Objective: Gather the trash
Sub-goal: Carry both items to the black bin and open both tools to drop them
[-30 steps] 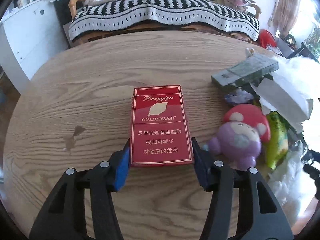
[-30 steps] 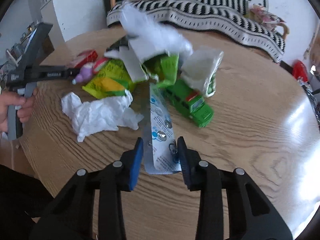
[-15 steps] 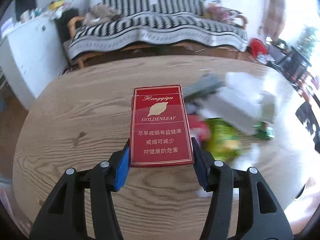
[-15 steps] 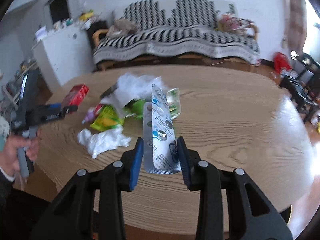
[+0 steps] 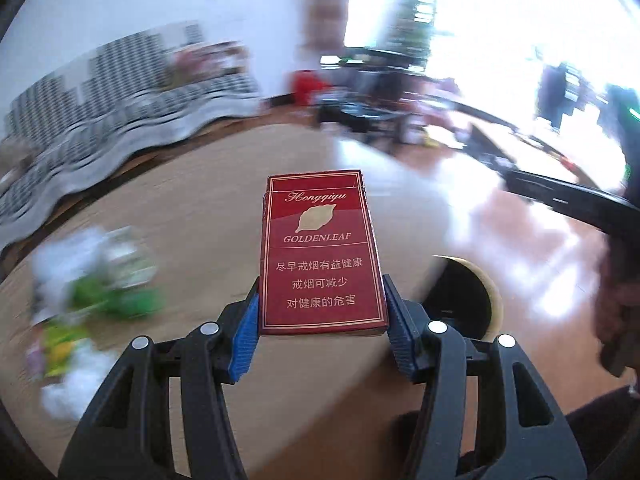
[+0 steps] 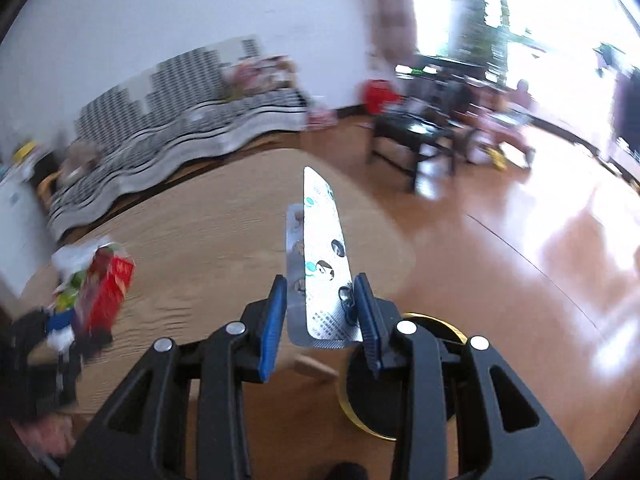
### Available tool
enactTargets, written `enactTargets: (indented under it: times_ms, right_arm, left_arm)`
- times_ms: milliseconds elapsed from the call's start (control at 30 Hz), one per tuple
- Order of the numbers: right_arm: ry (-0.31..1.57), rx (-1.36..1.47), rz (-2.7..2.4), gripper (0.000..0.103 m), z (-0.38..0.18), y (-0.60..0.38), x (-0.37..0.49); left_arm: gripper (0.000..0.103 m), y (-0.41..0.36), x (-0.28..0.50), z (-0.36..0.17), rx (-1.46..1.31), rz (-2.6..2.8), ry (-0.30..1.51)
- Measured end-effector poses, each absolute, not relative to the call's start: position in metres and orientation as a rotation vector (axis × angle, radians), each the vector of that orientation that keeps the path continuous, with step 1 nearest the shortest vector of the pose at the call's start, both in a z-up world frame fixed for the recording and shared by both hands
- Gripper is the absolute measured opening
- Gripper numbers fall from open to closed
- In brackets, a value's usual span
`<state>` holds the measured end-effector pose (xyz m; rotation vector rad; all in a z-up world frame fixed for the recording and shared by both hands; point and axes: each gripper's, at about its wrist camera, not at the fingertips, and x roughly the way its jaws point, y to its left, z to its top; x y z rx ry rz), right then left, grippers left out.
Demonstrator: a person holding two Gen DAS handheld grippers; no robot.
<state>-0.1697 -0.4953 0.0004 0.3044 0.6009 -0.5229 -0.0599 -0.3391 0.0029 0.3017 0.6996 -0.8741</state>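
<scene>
1. Wooden table is carrying blurred litter at far left.
2. Left gripper is clamping a red cigarette pack.
3. Right gripper is pinching a blister sheet near a round bin.

Round wooden table; blurred trash pile near its left edge.

table: trash pile at left | bin – on floor, right, beyond table edge
</scene>
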Motion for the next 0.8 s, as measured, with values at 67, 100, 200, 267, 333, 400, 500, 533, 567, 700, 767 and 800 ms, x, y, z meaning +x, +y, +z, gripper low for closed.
enactTargets:
  times_ms: [67,100,200,267,333,400,500,533,567,700,767,800]
  right_arm:
    - [0.615,0.348,-0.571,0.035,-0.009,-0.522,-0.189]
    - [0.631,0.366,-0.585,0.035,-0.015,-0.532,-0.196]
    - [0.693,0.424,-0.614,0.035,-0.038,-0.561,-0.214]
    - [0.742,0.473,-0.629,0.035,-0.053,-0.582,-0.226]
    - [0.787,0.517,-0.628,0.035,-0.065,-0.599,-0.224]
    - [0.837,0.562,-0.634,0.035,-0.081,-0.611,-0.227]
    - [0.921,0.650,-0.633,0.035,-0.106,-0.626,-0.221]
    - [0.937,0.678,-0.632,0.035,-0.112,-0.632,-0.221]
    - [0.947,0.709,-0.628,0.035,-0.118,-0.638,-0.223]
    - [0.946,0.753,-0.632,0.035,-0.127,-0.644,-0.232]
    - [0.942,0.762,-0.624,0.035,-0.127,-0.645,-0.234]
    - [0.940,0.766,-0.620,0.036,-0.126,-0.646,-0.233]
  left_arm:
    - [0.054,-0.374,-0.084,-0.009,0.321,-0.953,0.711]
    - [0.054,-0.390,-0.094,-0.017,0.329,-0.990,0.730]
    - [0.054,-0.442,-0.118,-0.054,0.347,-1.062,0.817]
    - [0.054,-0.462,-0.120,-0.075,0.346,-1.072,0.868]
    - [0.054,-0.483,-0.125,-0.098,0.343,-1.085,0.931]
    - [0.054,-0.496,-0.127,-0.114,0.361,-1.091,0.969]
    - [0.054,-0.513,-0.122,-0.133,0.388,-1.079,0.999]
    - [0.054,-0.519,-0.117,-0.141,0.398,-1.070,1.008]
    - [0.054,-0.525,-0.112,-0.146,0.409,-1.067,1.009]
    - [0.055,-0.531,-0.115,-0.149,0.415,-1.061,1.024]
    - [0.055,-0.542,-0.113,-0.152,0.415,-1.055,1.028]
    - [0.055,-0.544,-0.114,-0.151,0.416,-1.055,1.030]
